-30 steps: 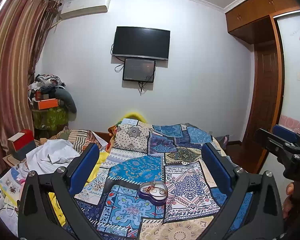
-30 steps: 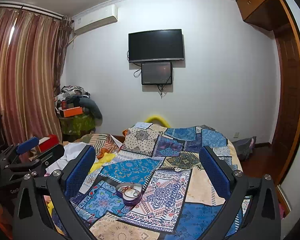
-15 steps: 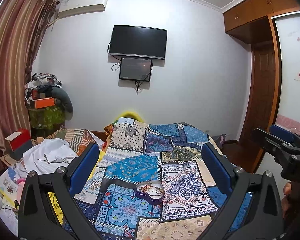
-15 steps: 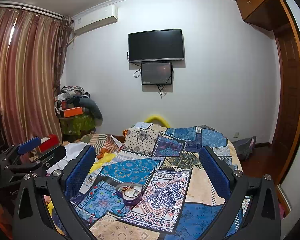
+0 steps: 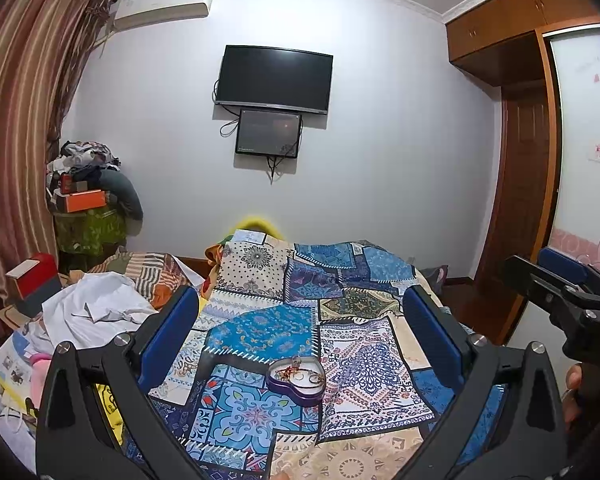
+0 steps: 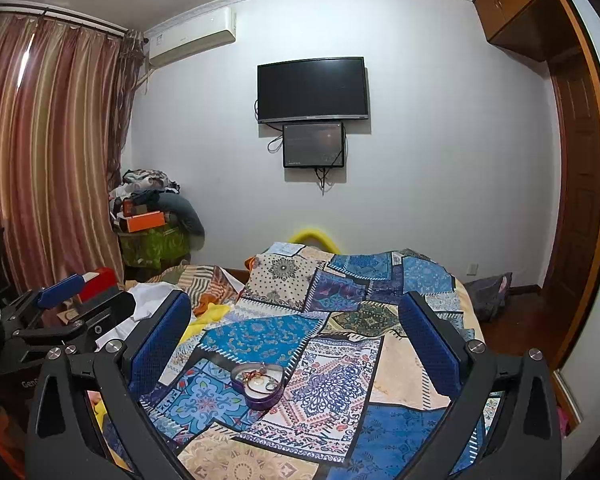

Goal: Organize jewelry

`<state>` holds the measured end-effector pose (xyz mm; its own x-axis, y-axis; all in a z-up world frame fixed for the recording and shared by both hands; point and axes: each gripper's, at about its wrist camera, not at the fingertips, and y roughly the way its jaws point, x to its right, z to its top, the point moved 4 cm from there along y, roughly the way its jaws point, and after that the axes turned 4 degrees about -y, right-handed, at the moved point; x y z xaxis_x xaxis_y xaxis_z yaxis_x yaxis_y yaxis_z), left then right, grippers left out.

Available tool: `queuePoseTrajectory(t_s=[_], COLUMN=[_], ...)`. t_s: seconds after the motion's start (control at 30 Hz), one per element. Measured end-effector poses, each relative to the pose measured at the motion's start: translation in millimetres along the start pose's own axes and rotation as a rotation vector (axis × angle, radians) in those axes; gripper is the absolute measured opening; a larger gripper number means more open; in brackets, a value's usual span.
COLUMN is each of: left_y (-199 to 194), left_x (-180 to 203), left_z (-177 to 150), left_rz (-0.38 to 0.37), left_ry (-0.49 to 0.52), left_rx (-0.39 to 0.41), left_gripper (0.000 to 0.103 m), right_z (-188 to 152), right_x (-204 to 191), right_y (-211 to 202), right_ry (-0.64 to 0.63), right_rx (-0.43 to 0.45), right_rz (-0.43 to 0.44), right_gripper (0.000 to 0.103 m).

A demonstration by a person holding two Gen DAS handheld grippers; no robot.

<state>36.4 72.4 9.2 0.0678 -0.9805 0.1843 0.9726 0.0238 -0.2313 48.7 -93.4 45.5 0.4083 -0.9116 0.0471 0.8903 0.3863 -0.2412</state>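
- Left gripper [image 5: 298, 334]: held above the near end of the bed, its blue-padded fingers spread wide with nothing between them. It is level and aimed along the bed, which frames the box between the fingers.
- Right gripper [image 6: 294, 330]: likewise spread wide and empty, at the left gripper's side; each shows at the edge of the other's view, so the two are close together and apart from the box.
- Heart-shaped box [image 5: 297, 380]: a purple, lidless box resting on the patchwork bedspread [image 5: 364, 364], near the viewer and between both pairs of fingers. The flat cloth gives it a steady seat, and its open top leaves the contents reachable from above.
- Jewelry [image 6: 260, 380]: rings and a reddish strand lie inside the box; no loose piece can be made out on the spread. The scene fits either pieces already gathered or pieces waiting to be sorted out.
- Clothes pile [image 5: 96, 308]: lies left of the spread, well apart from the box.
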Motion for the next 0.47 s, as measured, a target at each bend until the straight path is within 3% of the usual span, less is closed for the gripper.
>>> queuePoseTrajectory(t_s=[0.47], left_y=[2.2], left_x=[-3.2], left_z=[-1.7], left_rz=[0.011], left_ry=[-0.001], left_rx=[-0.007], left_gripper=[0.102], right_z=[-1.7], right_x=[-3.7], right_y=[5.6], right_ry=[-0.009], right_rx=[-0.014], right_rz=[0.004], right_gripper=[0.103])
